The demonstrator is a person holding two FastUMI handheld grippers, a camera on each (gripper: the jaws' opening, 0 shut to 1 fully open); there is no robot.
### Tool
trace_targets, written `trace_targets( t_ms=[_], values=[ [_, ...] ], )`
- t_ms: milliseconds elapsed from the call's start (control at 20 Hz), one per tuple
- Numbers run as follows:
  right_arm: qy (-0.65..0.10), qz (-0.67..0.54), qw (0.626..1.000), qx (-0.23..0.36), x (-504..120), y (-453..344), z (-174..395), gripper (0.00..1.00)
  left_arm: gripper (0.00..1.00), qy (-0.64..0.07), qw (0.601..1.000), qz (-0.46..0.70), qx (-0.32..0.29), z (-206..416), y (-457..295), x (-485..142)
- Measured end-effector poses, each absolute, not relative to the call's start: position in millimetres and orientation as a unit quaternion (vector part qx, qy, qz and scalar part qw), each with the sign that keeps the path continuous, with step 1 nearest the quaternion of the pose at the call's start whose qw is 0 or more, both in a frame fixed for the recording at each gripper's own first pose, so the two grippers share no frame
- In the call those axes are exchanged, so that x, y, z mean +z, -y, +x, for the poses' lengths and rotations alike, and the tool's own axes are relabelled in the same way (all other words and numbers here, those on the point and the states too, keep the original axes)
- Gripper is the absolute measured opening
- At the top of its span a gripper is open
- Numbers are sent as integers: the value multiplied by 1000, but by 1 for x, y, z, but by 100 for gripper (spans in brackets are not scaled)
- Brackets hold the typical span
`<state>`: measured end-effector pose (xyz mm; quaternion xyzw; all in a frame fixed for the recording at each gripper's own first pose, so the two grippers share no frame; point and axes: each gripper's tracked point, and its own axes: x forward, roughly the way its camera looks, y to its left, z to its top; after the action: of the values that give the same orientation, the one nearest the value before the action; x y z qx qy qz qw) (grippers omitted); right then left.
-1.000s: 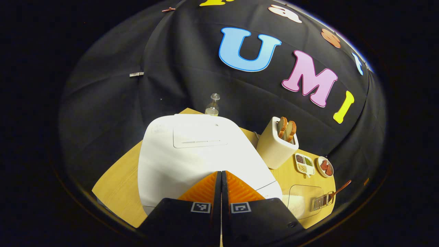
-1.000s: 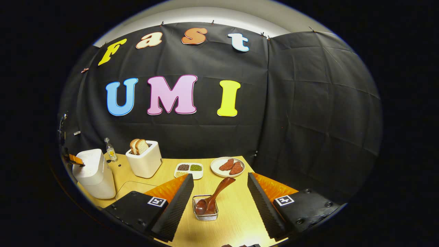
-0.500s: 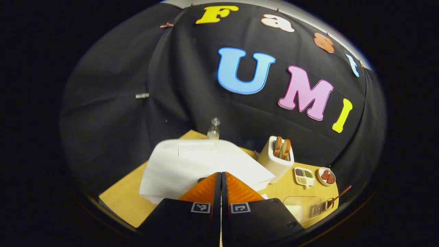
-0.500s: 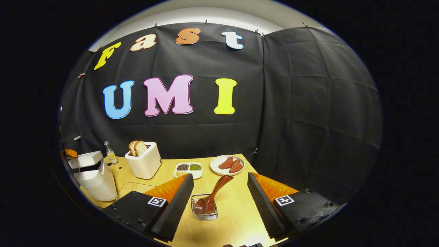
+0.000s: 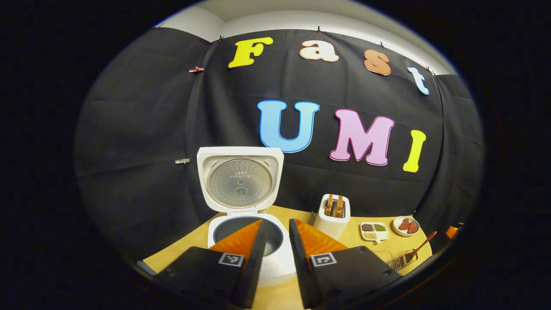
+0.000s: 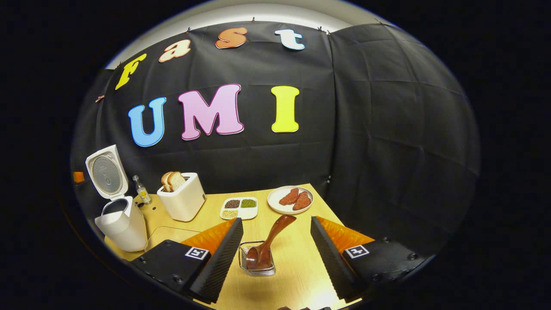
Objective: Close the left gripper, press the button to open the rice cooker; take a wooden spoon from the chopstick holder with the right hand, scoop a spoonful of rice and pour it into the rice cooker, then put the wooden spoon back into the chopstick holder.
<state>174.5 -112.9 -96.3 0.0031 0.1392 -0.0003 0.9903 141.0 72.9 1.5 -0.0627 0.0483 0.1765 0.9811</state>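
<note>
We see the white cooker (image 5: 245, 241) at the table's left end, its lid (image 5: 239, 179) upright (ribbed metal inside). Left gripper (image 5: 275, 241) fingers slightly parted above it; right gripper (image 6: 275, 245) spread wide around the glossy wooden spoon (image 6: 269, 243), probably untouched, in its wire holder (image 6: 257, 267).

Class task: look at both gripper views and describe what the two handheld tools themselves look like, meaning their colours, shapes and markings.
Both look alike. The left tool and the right tool each have two black block-shaped bodies carrying a small square black-and-white marker. From each body a wedge-shaped finger tapers forward, with an orange ridged outer side and a black, finely ribbed inner face. No cables, sleeves or hands can be seen.
</note>
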Motion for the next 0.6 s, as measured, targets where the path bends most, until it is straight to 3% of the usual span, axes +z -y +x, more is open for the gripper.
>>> trace_targets(
  t_ms=[50,150,600],
  values=[
    [-145,5,989,5,-102,113,178,99,64,-50,981,-70,173,137,-64,-2],
    [-160,14,987,16,-113,112,185,98,94,-56,980,-80,176,128,-52,-10],
    [-261,60,962,52,-184,108,227,99,95,-92,966,-85,226,102,-25,-54]
  ],
)
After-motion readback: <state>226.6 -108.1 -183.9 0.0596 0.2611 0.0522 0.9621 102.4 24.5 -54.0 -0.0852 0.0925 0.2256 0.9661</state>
